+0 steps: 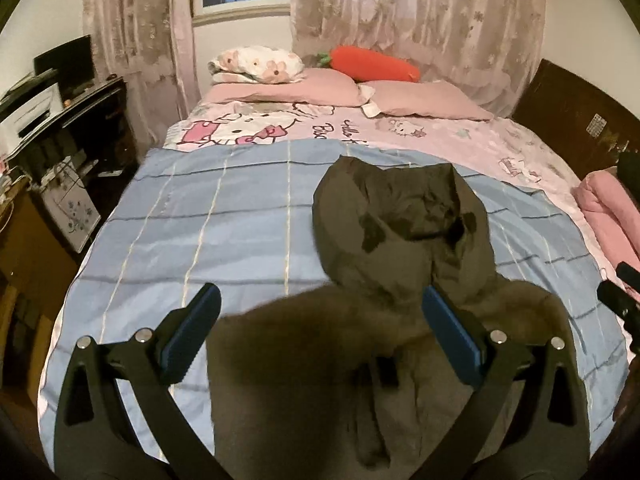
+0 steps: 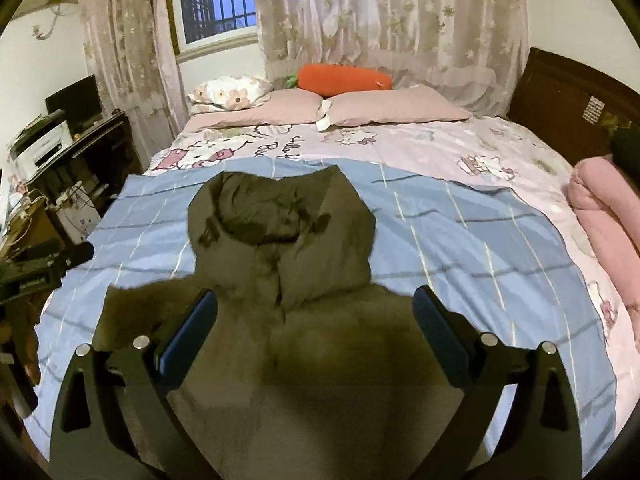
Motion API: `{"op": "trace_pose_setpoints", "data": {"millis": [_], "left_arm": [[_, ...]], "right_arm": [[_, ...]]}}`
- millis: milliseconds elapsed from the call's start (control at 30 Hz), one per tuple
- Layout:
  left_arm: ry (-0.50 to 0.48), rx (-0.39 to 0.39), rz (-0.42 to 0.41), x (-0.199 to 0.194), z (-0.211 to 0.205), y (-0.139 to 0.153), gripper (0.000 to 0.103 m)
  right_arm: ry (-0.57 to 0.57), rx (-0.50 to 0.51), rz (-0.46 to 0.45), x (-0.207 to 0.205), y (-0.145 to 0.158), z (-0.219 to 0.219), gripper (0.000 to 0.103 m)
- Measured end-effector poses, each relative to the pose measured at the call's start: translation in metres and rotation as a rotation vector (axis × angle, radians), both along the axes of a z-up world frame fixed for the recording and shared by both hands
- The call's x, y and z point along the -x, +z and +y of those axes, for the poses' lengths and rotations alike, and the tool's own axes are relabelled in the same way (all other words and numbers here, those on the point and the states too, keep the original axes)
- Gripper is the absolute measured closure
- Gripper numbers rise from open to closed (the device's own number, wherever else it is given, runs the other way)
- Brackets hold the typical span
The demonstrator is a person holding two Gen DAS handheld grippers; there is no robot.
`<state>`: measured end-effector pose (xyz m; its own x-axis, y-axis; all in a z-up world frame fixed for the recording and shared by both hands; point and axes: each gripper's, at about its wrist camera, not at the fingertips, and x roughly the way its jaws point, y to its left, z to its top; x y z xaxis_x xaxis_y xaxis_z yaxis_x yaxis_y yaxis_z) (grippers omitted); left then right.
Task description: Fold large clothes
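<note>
Bare blue sheet (image 2: 460, 240) flanks the olive jacket (image 2: 280, 248); 2 pillows (image 2: 392, 110) block the far end, and a pink bundle (image 2: 600, 200), possibly a quilt, blocks the right edge.

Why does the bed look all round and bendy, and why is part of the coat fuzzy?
Both views use fisheye lenses, so the bed bulges. In the left wrist view the near part of the coat is blurred; in the right wrist view its hood looks sharper.

We saw a matt, puffy olive cloth jacket (image 2: 320, 320) on a smooth blue cotton-like sheet (image 2: 460, 248); the fingers (image 2: 192, 328) looked matt black plastic with ribbed blue pads and shiny metal pins.
</note>
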<state>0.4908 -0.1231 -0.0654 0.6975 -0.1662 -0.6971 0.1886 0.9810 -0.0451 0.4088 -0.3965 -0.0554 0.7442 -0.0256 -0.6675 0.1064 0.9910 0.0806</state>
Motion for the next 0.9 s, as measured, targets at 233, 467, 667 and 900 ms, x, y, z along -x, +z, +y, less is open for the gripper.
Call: {"op": "trace_pose_setpoints", "data": {"millis": [233, 467, 667, 900], "left_arm": [[0.013, 0.014, 0.089, -0.098, -0.021, -0.018, 0.002], [0.003, -0.117, 0.141, -0.189, -0.055, -0.048, 0.002], [0.019, -0.197, 0.19, -0.258, -0.074, -0.075, 0.002], [0.034, -0.213, 0.292, -0.305, -0.092, -0.11, 0.002]], "right_arm": [[-0.034, -0.062, 0.09, -0.11, -0.02, -0.024, 0.005], [-0.052, -0.047, 0.183, -0.207, -0.054, -0.042, 0.012], [-0.063, -0.053, 0.242, -0.275, -0.074, -0.06, 0.016], [-0.058, 0.028, 0.337, -0.335, -0.11, -0.062, 0.028]]}}
